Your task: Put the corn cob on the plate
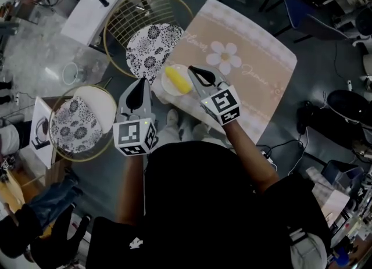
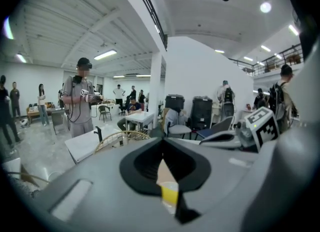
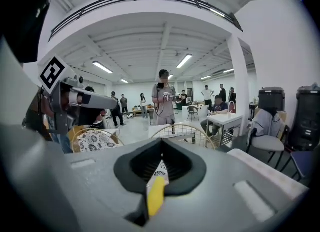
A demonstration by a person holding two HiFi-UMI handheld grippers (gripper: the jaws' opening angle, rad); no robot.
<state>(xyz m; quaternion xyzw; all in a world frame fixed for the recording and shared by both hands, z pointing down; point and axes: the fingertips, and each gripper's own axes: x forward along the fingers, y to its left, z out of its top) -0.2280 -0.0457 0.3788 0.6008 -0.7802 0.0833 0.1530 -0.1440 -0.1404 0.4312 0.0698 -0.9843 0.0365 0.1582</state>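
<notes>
The yellow corn cob [image 1: 177, 80] lies on a small white plate [image 1: 164, 85] at the near left corner of the table with the beige cloth [image 1: 250, 64]. My right gripper [image 1: 200, 75] hangs just right of the cob, jaws shut and holding nothing. My left gripper [image 1: 141, 85] hovers left of the plate, off the table's edge, jaws together and empty. In the right gripper view the corn cob [image 3: 156, 196] shows below the closed tips of the right gripper [image 3: 161, 145]. In the left gripper view the corn cob [image 2: 170, 193] and plate peek beneath the left gripper [image 2: 162, 142].
Two gold wire chairs with black-and-white patterned cushions stand left of the table, one [image 1: 152, 44] behind the plate and one [image 1: 78, 122] nearer me. A white table [image 1: 104, 3] is farther back. Several people stand around the hall [image 2: 80, 100].
</notes>
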